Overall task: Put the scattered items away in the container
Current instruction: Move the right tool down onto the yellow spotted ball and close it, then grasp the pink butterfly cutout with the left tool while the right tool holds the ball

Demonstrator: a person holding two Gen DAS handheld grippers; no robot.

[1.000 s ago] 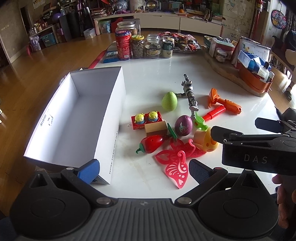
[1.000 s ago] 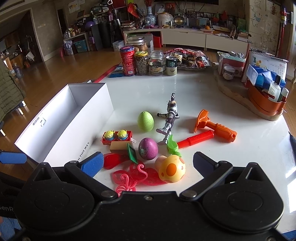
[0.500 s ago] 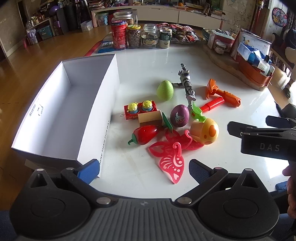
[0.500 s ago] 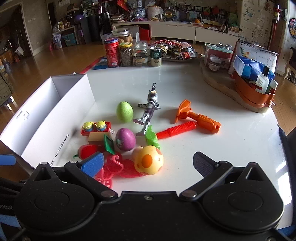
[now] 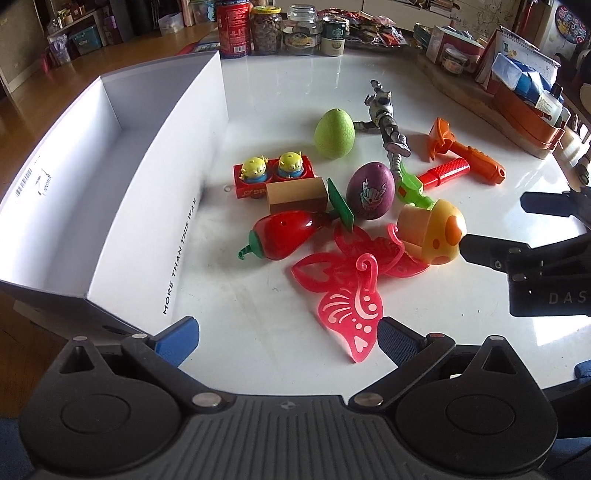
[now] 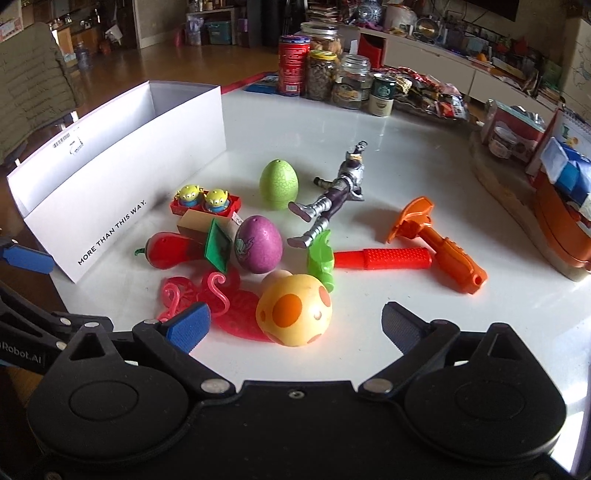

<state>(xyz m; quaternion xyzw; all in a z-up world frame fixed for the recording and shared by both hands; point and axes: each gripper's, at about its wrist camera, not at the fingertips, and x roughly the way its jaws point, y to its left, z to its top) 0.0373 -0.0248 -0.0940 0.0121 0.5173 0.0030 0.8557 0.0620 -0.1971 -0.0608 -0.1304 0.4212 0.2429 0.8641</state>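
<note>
An empty white box (image 5: 110,177) stands at the left of the white table; it also shows in the right wrist view (image 6: 110,162). Toys lie scattered beside it: a pink butterfly (image 5: 351,306), red pepper (image 5: 280,236), purple egg (image 5: 370,191), green egg (image 5: 334,133), yellow mushroom (image 6: 293,310), alien block (image 6: 205,201), silver figure (image 6: 332,199), red-green hammer (image 6: 373,258) and orange tool (image 6: 439,240). My left gripper (image 5: 288,341) is open and empty, just short of the butterfly. My right gripper (image 6: 295,325) is open, with the mushroom between its fingers, untouched.
Jars and cans (image 5: 284,29) stand at the table's far edge. An orange basket (image 5: 524,107) with bottles sits at the far right on a wooden board. The right gripper's body (image 5: 535,266) shows at the right of the left wrist view.
Both grippers have moved forward and down toward the toy pile. The right gripper has closed in around the yellow mushroom. Nothing has been picked up.
</note>
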